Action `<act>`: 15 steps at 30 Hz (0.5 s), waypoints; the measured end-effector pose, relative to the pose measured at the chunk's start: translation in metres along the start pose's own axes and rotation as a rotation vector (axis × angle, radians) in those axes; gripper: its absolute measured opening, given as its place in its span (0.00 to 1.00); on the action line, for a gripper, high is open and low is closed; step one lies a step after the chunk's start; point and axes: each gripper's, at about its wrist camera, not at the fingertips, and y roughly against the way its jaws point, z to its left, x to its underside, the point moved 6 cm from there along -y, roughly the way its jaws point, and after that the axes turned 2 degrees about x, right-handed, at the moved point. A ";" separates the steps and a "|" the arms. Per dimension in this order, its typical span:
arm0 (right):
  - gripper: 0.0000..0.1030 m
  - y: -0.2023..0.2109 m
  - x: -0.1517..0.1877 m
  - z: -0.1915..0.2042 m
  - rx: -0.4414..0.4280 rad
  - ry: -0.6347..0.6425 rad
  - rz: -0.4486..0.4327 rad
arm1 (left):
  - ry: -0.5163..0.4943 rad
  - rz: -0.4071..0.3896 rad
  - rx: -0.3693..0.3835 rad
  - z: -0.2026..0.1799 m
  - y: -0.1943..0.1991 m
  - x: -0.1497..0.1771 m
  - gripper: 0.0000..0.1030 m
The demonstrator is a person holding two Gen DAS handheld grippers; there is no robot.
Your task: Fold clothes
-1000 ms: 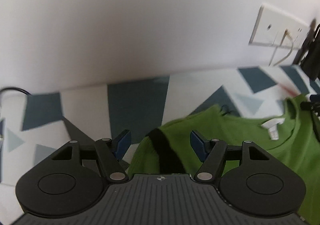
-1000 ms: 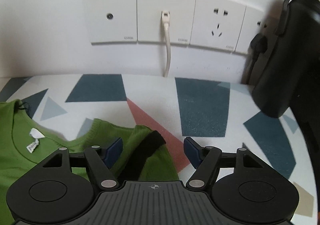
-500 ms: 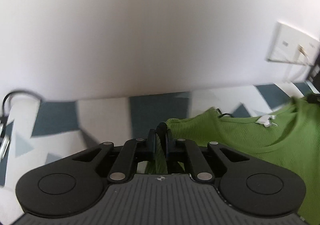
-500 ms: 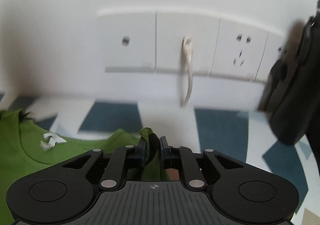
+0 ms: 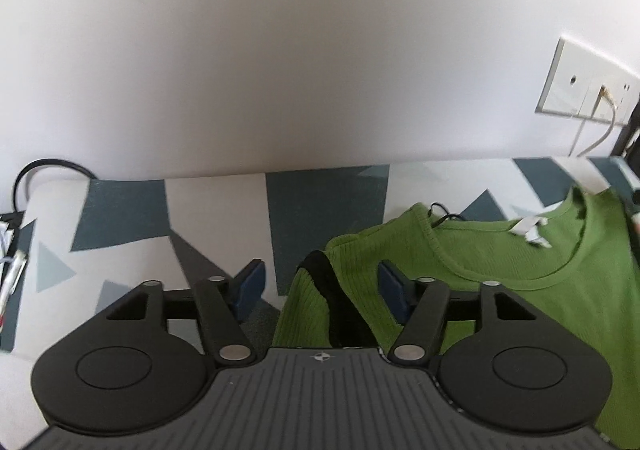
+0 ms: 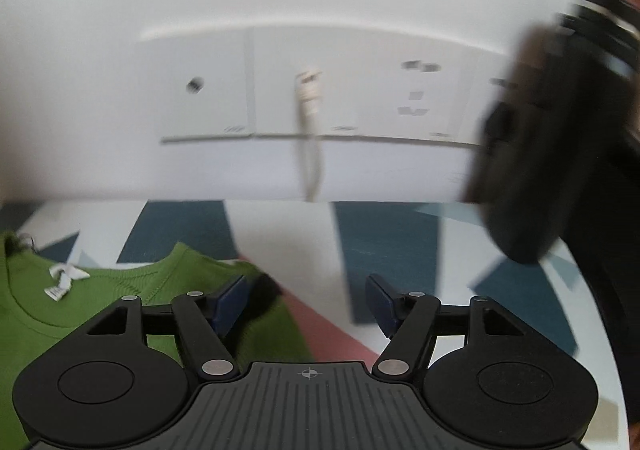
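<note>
Two grippers hang over a green sweater (image 5: 500,270) spread on a geometric-patterned tabletop (image 5: 320,201) against a white wall. The left gripper (image 5: 322,284) has its jaws opening, a black-trimmed shoulder fold lying loose between the blue pads without contact. The right gripper (image 6: 306,300) is opening too, its left pad over the sweater's other shoulder at nine o'clock, nothing clamped.

Your right wrist view blurs the wall sockets (image 6: 316,89); frame edges cut off the green sweater (image 5: 500,262), hiding its lower body.
</note>
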 end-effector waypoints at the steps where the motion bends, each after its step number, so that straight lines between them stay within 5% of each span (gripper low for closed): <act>1: 0.61 0.008 0.002 -0.007 0.001 -0.019 0.000 | 0.014 -0.001 0.009 -0.001 0.008 0.000 0.75; 9: 0.68 0.067 0.048 -0.065 0.087 -0.168 0.040 | 0.206 0.023 0.037 -0.007 0.075 0.024 0.86; 15: 0.91 0.103 0.077 -0.048 0.028 -0.172 0.078 | 0.260 0.057 -0.012 0.007 0.118 0.063 0.91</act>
